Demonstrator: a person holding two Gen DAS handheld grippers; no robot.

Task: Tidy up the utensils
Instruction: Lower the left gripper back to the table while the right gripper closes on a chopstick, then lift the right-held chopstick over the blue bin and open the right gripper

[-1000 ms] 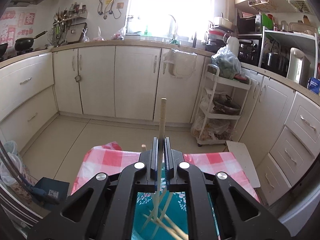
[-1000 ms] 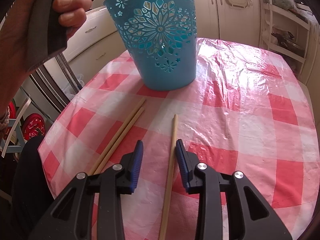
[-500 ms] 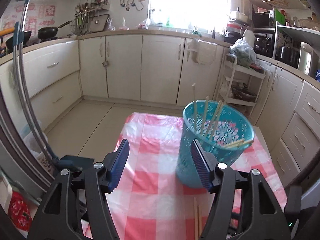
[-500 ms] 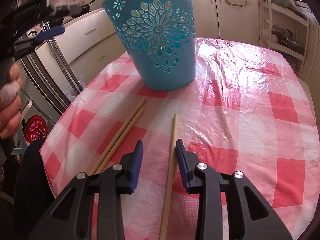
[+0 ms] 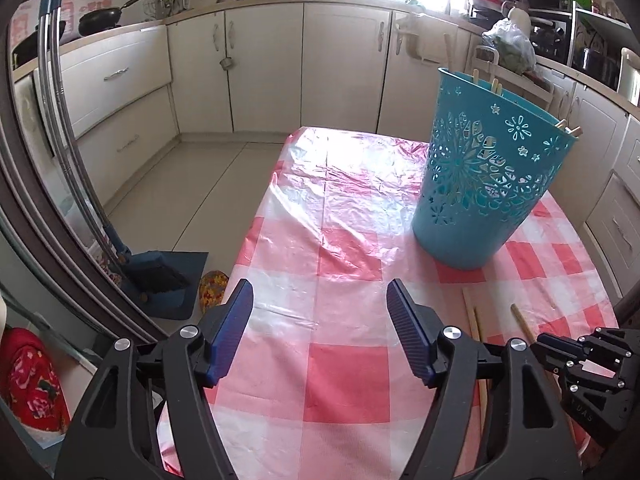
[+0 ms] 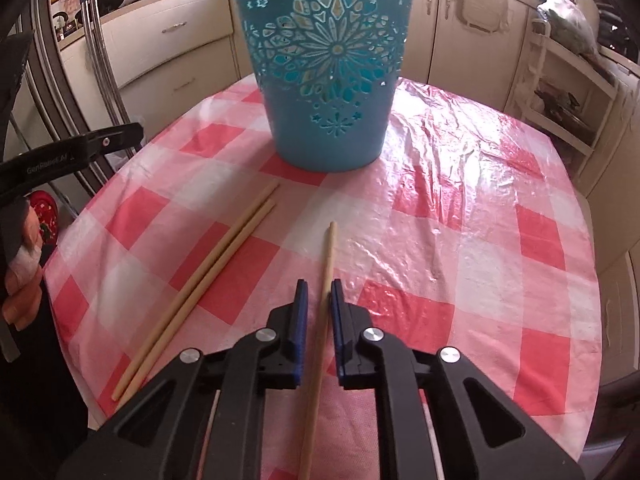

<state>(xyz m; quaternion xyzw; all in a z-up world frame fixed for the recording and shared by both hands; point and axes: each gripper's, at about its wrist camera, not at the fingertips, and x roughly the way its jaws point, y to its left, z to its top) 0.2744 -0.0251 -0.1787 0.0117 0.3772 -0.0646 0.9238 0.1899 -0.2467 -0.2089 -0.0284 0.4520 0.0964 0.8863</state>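
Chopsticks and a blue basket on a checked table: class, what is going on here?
A person is tidying chopsticks into the blue basket, where several already stand. The right gripper is closing around a single chopstick lying on the tablecloth. The left gripper is opening, empty. Two more chopsticks lie alongside.

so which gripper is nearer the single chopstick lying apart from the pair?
Right. The right gripper is closing with the single chopstick between its pads. The left gripper is empty, jaws opening, off to the side beyond the pair of chopsticks.
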